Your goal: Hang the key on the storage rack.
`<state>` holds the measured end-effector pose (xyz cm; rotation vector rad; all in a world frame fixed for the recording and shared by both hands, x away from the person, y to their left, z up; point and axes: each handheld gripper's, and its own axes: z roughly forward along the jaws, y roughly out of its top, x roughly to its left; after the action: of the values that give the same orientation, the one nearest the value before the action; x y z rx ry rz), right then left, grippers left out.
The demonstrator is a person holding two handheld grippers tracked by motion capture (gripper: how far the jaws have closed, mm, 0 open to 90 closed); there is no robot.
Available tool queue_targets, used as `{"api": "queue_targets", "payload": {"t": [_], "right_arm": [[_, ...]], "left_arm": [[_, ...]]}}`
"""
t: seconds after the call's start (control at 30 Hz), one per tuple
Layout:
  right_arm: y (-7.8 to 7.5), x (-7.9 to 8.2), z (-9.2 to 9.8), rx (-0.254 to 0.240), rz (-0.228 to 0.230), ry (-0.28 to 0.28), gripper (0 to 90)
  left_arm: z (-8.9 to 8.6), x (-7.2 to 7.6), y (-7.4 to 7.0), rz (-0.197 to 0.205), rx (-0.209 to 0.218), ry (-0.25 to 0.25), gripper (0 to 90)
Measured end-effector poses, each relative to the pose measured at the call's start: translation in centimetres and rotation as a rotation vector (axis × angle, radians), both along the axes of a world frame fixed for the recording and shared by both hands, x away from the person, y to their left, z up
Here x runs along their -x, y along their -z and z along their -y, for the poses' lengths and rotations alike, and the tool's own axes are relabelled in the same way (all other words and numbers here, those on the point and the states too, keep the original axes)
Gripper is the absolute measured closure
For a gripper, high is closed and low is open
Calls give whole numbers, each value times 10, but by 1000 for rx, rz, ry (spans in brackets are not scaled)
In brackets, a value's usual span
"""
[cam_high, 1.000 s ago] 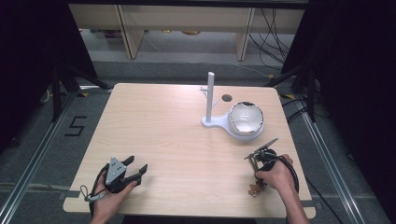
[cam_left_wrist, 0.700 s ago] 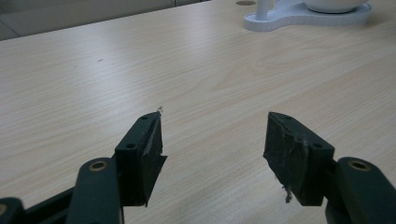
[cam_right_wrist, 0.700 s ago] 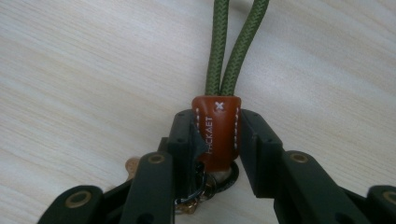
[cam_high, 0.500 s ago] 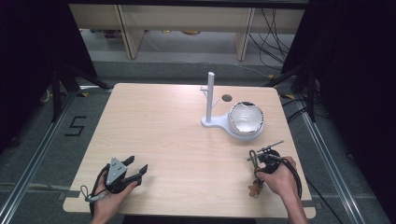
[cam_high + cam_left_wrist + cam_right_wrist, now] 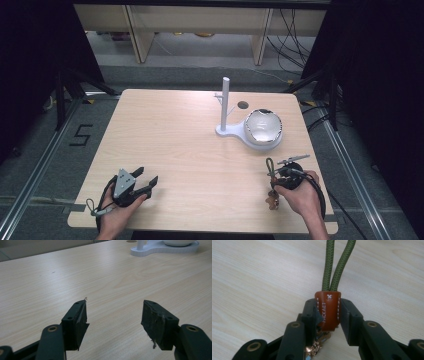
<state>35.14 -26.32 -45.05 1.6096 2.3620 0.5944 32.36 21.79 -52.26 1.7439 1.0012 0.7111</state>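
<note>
Leather tab [image 5: 328,310] in right tool [image 5: 328,315]

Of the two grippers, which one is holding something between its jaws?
The right gripper: its jaws are shut on the brown leather tab of a green cord loop. The left gripper stands open over bare table.

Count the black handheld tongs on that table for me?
2: open black left tongs at the pale wooden table's near-left; right tongs, near-right, clamping a brown leather keychain tab.

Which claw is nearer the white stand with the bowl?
Right. The right claw sits just below the white stand; the left claw is far across the table.
</note>
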Motion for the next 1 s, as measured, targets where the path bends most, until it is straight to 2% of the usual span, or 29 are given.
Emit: {"api": "queue_targets", "payload": {"t": [0.1, 0.3, 0.37, 0.5, 0.63, 0.67, 0.7, 0.77, 0.8, 0.9, 0.97, 1.0], "right_arm": [[0, 3, 2, -8, 45, -25, 681], [0, 10, 0, -28, 100, -16, 681], [1, 13, -2, -55, 122, -13, 681], [3, 17, -1, -47, 171, -19, 681], [5, 22, -2, -85, 214, -22, 681], [7, 22, -1, -85, 237, -14, 680], [7, 23, 1, -89, 266, -40, 681], [9, 25, 2, -93, 313, -24, 681], [9, 25, 2, -93, 313, -24, 681], [11, 29, 1, -140, 332, -9, 681], [12, 30, 2, -143, 364, -22, 681], [13, 32, 2, -160, 375, -22, 681]], "left_arm": [[0, 0, 0, 1, 0, 0, 366], [0, 0, 0, 1, 0, -1, 366], [0, 0, 0, 1, 0, 0, 367], [0, 0, 0, 1, 0, -1, 367], [0, 0, 0, 1, -1, -2, 367], [0, 0, 0, 1, -1, -2, 367], [0, 0, 0, 2, -1, -2, 368], [0, 0, 0, 2, 0, -2, 368], [0, 0, 0, 2, 0, -2, 368], [0, 0, 0, 3, -1, -2, 368], [0, 0, 0, 4, -2, -2, 368], [0, 0, 0, 4, -2, -2, 368]]}}
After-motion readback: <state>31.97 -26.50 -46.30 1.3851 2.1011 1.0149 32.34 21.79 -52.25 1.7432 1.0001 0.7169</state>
